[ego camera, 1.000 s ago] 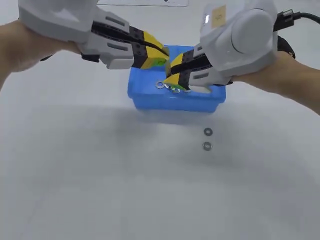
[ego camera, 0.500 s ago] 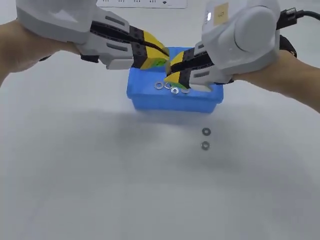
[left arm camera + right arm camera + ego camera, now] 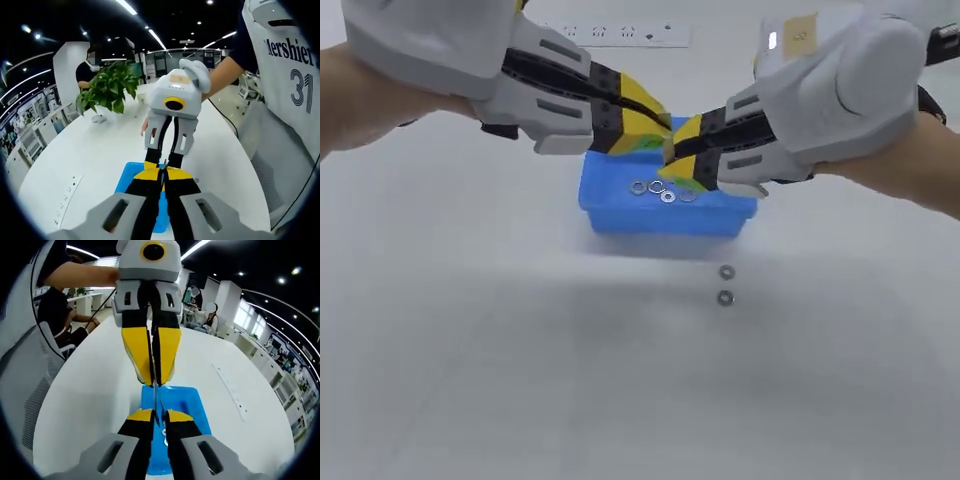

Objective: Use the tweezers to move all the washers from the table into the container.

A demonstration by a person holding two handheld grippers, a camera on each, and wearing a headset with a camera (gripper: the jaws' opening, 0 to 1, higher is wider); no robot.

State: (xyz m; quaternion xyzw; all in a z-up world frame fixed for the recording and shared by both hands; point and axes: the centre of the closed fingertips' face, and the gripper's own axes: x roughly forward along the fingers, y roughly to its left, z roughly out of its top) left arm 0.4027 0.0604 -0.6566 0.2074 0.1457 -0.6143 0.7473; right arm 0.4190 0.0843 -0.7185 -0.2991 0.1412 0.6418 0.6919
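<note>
White table — two washers on it, four in the blue container; left gripper and right gripper jaws together.

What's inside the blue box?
Four washers lie in the blue box, near its front wall. The left gripper and the right gripper cover its back part, so anything there can't be seen.
</note>
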